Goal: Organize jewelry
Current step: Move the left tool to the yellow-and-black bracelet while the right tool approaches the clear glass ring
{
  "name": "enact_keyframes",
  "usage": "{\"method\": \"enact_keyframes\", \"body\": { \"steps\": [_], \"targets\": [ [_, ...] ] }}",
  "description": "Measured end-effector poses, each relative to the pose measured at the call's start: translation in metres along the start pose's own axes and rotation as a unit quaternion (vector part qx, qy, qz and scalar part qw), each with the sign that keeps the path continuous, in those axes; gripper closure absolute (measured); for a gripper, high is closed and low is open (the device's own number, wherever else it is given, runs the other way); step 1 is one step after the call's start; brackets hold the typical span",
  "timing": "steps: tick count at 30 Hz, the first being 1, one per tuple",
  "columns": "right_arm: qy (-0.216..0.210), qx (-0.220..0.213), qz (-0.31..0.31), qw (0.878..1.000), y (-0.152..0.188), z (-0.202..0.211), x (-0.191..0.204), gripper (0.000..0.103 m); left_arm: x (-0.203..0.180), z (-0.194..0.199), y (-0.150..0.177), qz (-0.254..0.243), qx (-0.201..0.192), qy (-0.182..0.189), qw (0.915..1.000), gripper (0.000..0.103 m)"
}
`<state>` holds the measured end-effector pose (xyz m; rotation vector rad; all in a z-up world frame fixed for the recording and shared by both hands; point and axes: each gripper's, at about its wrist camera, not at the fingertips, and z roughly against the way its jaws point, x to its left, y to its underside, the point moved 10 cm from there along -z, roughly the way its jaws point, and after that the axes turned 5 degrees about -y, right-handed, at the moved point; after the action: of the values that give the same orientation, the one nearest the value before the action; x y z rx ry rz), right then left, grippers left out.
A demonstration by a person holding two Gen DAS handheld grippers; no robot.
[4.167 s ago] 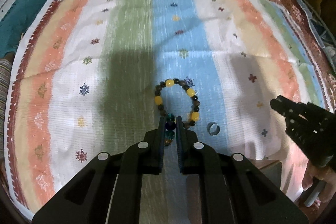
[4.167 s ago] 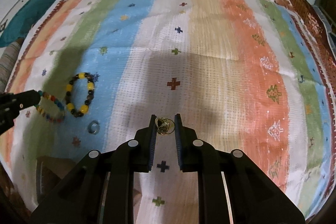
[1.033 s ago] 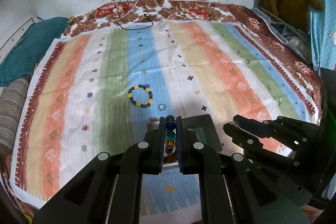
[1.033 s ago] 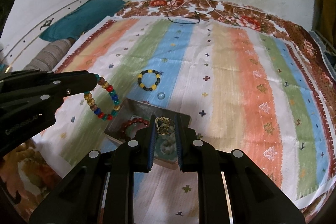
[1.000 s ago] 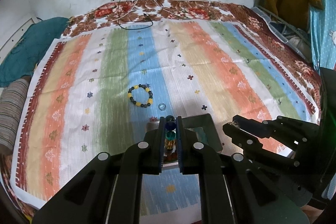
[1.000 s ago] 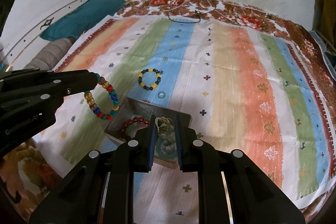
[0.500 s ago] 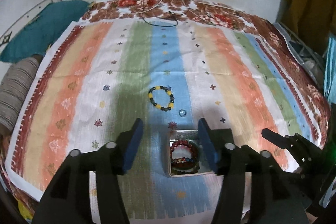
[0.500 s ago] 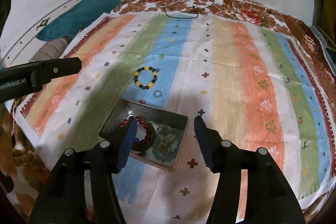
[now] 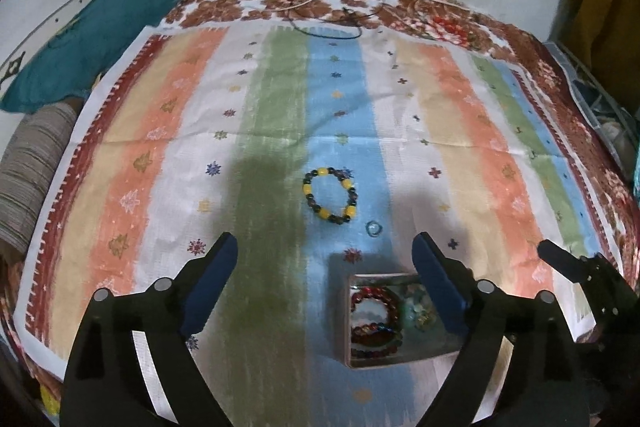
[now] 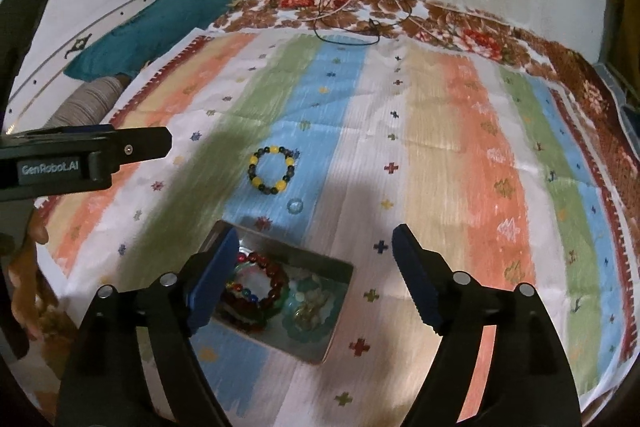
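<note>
**Two pieces left on the bed as both grippers hang empty over the tray**

Both grippers hover above a striped cloth [image 9: 192, 131] spread on the bed, each with jaws wide and holding nothing. The left gripper [image 9: 324, 267] and the right gripper [image 10: 314, 267] look down on a shallow tray [image 10: 340, 269] that already holds a red bracelet [image 10: 276, 277], a many-coloured bracelet [image 10: 240, 289] partly under it, and a small gold piece [image 10: 308, 311] in the tray's right half. Just beyond the tray, on the blue stripe, lies a ring [image 9: 374, 228], well apart from its rim. A little farther beyond the tray sits a yellow-and-dark bracelet [image 9: 330, 195], near the ring but not touching it. By the look of things, the sorting is past its midpoint, between a drop and the next pick. The next move likely calls for one gripper to reach beyond the tray, come down over the bracelet's beads or the ring, and close. The ring is small and flat to the cloth, so the jaws would need to straddle it squarely or risk pinching fabric instead.
</note>
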<state>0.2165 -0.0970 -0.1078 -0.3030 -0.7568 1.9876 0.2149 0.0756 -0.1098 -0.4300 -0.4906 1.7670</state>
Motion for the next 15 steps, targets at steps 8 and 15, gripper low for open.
{"method": "enact_keyframes", "body": {
  "steps": [8, 15],
  "targets": [
    [-0.003, 0.025, -0.003, 1.000, -0.006, -0.023, -0.004, 0.022, 0.009, -0.026, -0.013, 0.003, 0.017, -0.029, 0.9994, 0.012],
    [-0.011, 0.043, 0.005, 0.999, -0.012, -0.039, 0.000, 0.022, 0.008, -0.043, -0.020, -0.008, 0.025, -0.046, 0.9986, 0.012]
  ]
}}
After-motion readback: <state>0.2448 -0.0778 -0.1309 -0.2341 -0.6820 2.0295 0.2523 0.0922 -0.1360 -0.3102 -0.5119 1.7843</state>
